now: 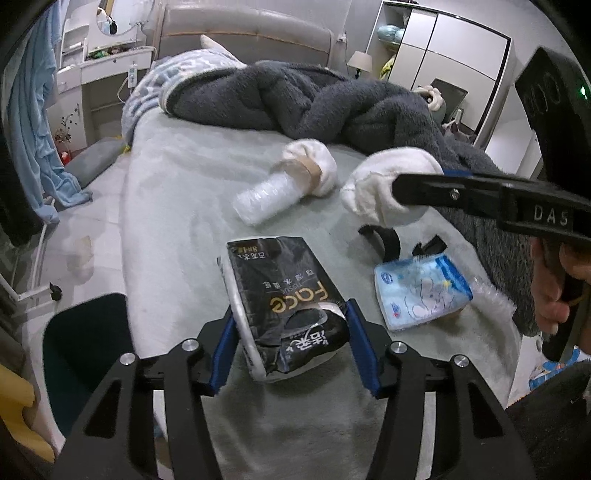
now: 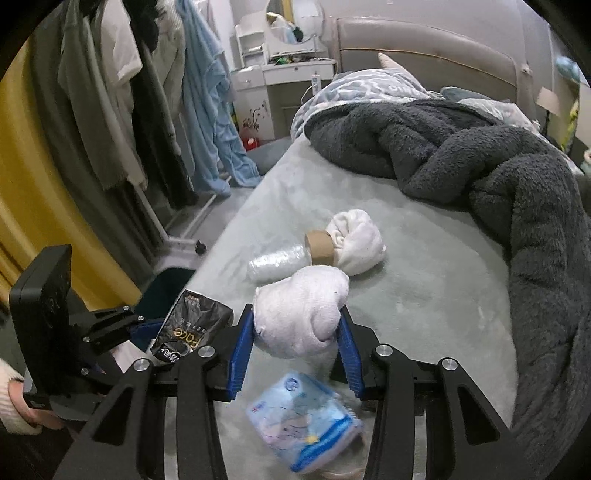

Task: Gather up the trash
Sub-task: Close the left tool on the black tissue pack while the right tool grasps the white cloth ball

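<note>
Both cameras sit just behind their tongs, low and close over the bed (image 1: 177, 177), facing its headboard (image 2: 424, 40); each catches the other tongs alongside, sharing the mattress ahead.

A bed (image 1: 177, 177) with a padded headboard (image 1: 243, 33) fills the room, a dark fleece blanket (image 2: 480, 173) heaped across it. A white dresser (image 2: 291, 85) with a round mirror (image 2: 295, 20) stands beside hanging clothes (image 2: 122, 92), and a white wardrobe (image 1: 454, 55) lines the far wall.
</note>
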`<state>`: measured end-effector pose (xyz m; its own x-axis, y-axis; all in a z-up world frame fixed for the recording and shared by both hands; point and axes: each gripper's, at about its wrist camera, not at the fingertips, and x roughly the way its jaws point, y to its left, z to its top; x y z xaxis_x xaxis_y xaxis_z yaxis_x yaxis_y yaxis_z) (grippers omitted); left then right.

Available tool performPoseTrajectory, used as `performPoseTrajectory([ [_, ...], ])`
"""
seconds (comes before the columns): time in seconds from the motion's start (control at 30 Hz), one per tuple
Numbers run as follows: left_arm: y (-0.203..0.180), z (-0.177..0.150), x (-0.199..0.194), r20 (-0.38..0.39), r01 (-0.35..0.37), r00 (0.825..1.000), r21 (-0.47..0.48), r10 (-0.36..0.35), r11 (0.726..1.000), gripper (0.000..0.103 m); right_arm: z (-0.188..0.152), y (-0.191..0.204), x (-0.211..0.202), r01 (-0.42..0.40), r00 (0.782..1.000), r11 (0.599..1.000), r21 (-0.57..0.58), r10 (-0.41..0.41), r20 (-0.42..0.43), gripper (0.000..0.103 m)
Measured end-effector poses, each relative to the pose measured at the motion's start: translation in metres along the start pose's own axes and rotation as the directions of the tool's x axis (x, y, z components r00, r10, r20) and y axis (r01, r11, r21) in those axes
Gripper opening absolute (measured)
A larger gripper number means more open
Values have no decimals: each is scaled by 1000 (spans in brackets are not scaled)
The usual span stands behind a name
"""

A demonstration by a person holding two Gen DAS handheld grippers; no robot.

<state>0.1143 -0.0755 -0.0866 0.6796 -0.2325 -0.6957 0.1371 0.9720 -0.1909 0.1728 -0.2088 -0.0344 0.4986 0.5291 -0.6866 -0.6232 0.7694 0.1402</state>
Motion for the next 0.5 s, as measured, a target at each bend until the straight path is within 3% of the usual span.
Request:
performPoseTrajectory([
  [0.5, 46, 9, -38, 37, -116, 993, -19, 116, 993, 58, -2, 7, -19, 50, 993, 982, 184, -68, 95, 44],
])
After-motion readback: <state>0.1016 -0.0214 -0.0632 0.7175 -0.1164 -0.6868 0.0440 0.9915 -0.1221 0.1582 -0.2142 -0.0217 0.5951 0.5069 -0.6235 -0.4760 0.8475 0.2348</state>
